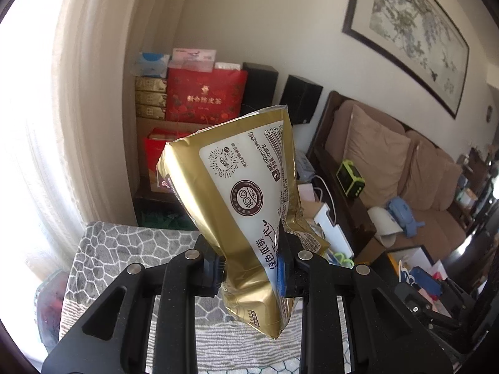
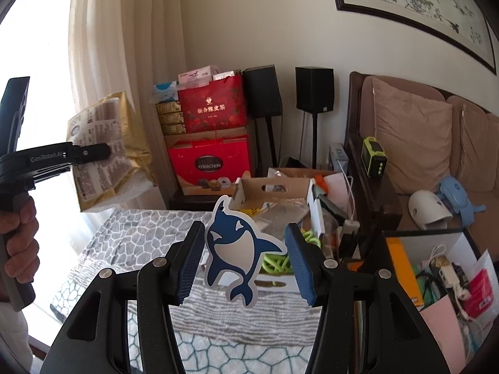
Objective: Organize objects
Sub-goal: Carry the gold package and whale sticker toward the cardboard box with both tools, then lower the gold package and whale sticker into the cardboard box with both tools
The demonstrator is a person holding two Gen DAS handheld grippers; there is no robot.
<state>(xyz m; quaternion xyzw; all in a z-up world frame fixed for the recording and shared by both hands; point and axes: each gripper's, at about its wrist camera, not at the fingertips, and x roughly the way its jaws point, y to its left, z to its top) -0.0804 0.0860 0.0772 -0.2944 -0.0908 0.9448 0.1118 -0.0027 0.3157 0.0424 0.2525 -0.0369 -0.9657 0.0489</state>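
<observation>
My left gripper (image 1: 252, 272) is shut on a gold and white tissue pack (image 1: 246, 193) and holds it up in the air above the grey patterned blanket (image 1: 124, 243). The same pack (image 2: 106, 152) shows at the left of the right wrist view, pinched by the left gripper (image 2: 103, 151). My right gripper (image 2: 246, 263) is open above the blanket (image 2: 134, 243). A blue and white whale-shaped card (image 2: 237, 249) stands between its pads, touching neither as far as I can tell.
Red gift boxes (image 2: 212, 143) and two black speakers (image 2: 313, 88) stand against the back wall. An open cardboard box (image 2: 274, 193) of clutter sits behind the blanket. A brown sofa (image 2: 421, 143) is at right, with a box of cables and bags (image 2: 436, 268) before it.
</observation>
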